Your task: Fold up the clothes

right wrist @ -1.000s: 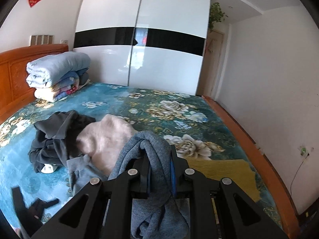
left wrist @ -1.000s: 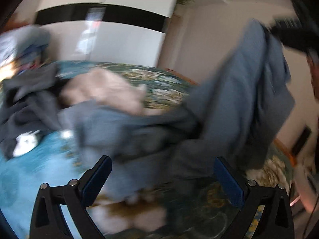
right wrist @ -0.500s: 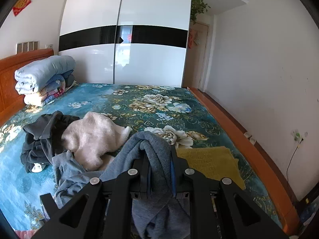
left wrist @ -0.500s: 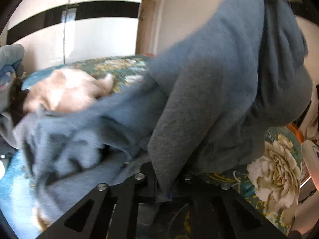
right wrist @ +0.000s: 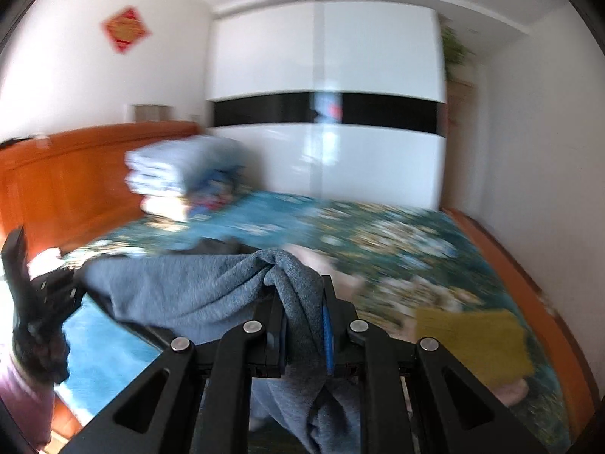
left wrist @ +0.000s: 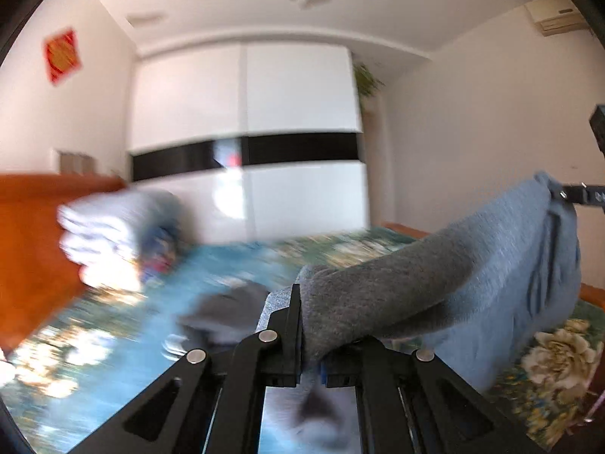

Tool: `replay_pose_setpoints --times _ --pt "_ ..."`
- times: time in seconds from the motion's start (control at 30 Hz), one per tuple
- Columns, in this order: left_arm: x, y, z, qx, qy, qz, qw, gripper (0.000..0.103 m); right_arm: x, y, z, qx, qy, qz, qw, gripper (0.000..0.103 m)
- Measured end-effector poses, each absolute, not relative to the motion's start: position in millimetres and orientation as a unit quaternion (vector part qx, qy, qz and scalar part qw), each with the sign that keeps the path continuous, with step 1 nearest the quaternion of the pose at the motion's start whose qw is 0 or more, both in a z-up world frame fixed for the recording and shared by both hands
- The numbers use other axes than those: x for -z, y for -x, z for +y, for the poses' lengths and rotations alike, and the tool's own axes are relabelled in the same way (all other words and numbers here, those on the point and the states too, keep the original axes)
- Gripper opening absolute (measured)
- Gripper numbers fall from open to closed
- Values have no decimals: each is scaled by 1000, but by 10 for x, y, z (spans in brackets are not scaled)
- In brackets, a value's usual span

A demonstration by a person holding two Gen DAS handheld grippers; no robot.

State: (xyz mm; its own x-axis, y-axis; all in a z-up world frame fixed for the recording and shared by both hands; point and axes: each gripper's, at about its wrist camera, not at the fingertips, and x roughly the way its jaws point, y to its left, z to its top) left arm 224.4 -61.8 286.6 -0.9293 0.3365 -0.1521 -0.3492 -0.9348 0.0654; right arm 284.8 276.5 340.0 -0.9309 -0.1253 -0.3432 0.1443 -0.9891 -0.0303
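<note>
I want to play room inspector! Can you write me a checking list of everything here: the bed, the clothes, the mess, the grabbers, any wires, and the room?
Surface: bed with a teal flowered cover; picture blurred.
Job's things: blue-grey sweater lifted off the bed, stretched between both grippers.
Clutter: dark garment and pale pink garment lying loose on the bed; yellow cloth near the right edge.
Grippers: left gripper shut on the sweater; right gripper shut on the sweater.
Cables: nothing seen.
Surroundings: folded quilts stacked by the orange headboard; white wardrobe with a black stripe; red wall decoration; plant beside the wardrobe.
</note>
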Motion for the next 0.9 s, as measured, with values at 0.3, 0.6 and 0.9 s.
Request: replay_pose_setpoints --times 0.3,0.6,0.9 --pt "-2465 -1789 -1508 -980 171 42 96 6 -2955 -2119 1978 955 -245 40 162 14" --pt "-973 -282 -1164 -915 384 -41 117 7 -1364 -709 2204 897 -435 -11 76 14" --pt "-776 -89 -1200 -893 428 -70 122 37 -862 -474 2428 867 -489 -68 66 27"
